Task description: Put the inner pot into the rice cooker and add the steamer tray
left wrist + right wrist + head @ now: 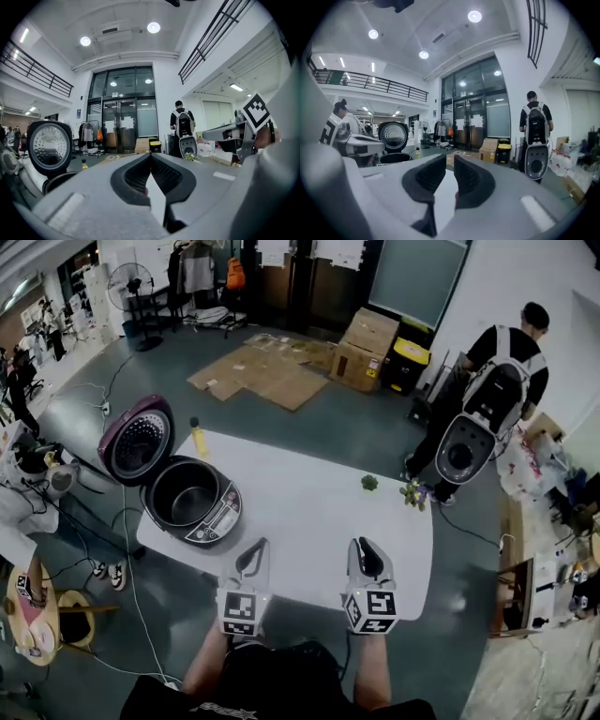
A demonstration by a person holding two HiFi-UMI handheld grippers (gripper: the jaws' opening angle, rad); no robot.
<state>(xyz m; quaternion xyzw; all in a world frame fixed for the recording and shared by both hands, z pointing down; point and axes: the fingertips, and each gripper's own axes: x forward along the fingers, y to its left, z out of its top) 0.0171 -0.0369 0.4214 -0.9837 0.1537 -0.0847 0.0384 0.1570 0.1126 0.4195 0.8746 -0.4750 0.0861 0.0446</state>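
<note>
No legible text; cooker panel (216, 519) maybe printed

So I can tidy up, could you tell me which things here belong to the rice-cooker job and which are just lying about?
Job: open black rice cooker with raised lid; left gripper; right gripper.
Lying about: yellow bottle; small green plant; small flower bunch; brown cardboard boxes.

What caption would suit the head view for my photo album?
Left gripper and right gripper hang empty above a white table bearing an open black rice cooker.
</note>
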